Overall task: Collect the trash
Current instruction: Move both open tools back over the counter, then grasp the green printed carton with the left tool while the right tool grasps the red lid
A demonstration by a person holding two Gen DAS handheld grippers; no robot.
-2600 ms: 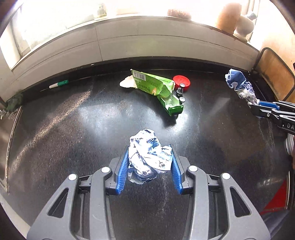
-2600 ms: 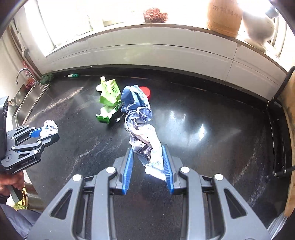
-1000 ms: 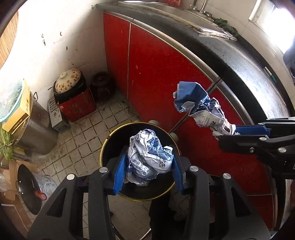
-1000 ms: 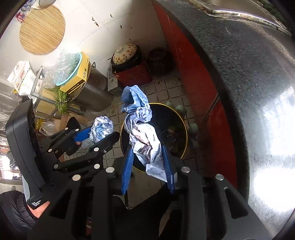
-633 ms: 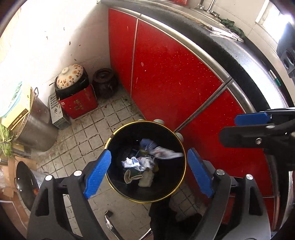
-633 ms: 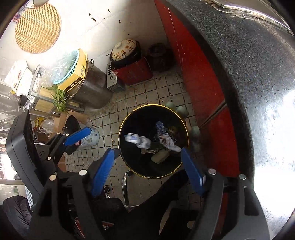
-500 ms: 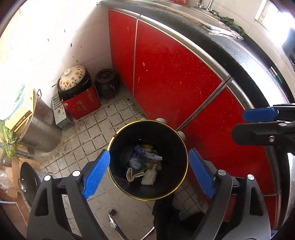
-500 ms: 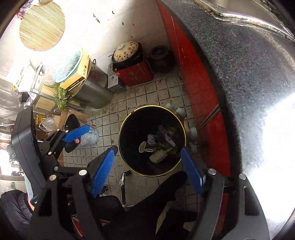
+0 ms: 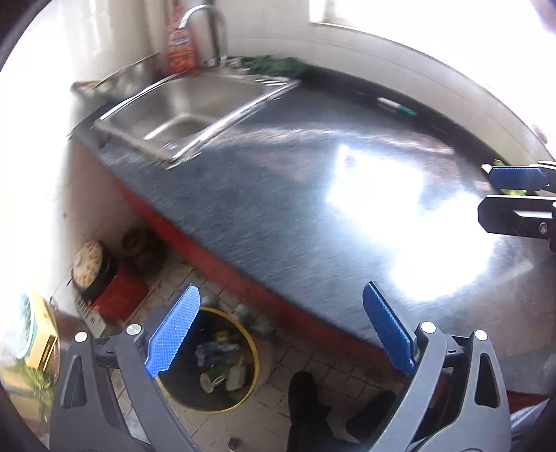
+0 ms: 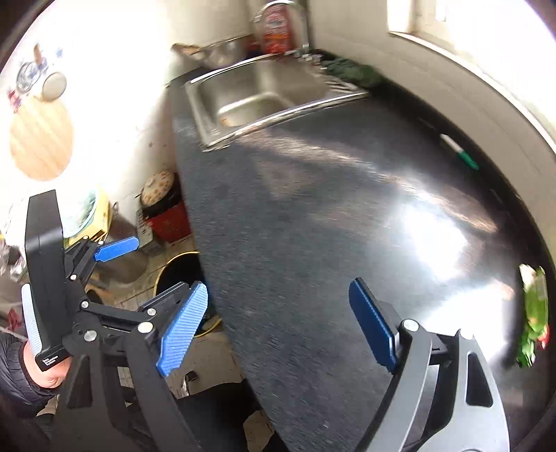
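Observation:
My left gripper (image 9: pixel 279 328) is open and empty, above the counter's front edge. The black bin with a yellow rim (image 9: pixel 255 351) stands on the floor below it and holds several pieces of crumpled trash (image 9: pixel 213 354). My right gripper (image 10: pixel 278 321) is open and empty over the dark counter (image 10: pixel 312 215). Its blue fingers (image 9: pixel 514 175) show at the right edge of the left wrist view. Green packaging (image 10: pixel 533 309) lies on the counter at the far right of the right wrist view. The left gripper (image 10: pixel 153 264) shows at the left there, beside the bin (image 10: pixel 177 267).
A steel sink (image 9: pixel 194 107) with a tap (image 9: pixel 208 21) sits at the counter's far left end. A green-capped marker (image 9: pixel 396 106) lies by the back wall. A patterned pot on a red box (image 9: pixel 104 274) stands on the tiled floor beside the bin.
Both grippers dropped their crumpled wrappers into the bin about half a second ago. Both have since swung up and right, from over the bin toward the counter. The view is motion-blurred.

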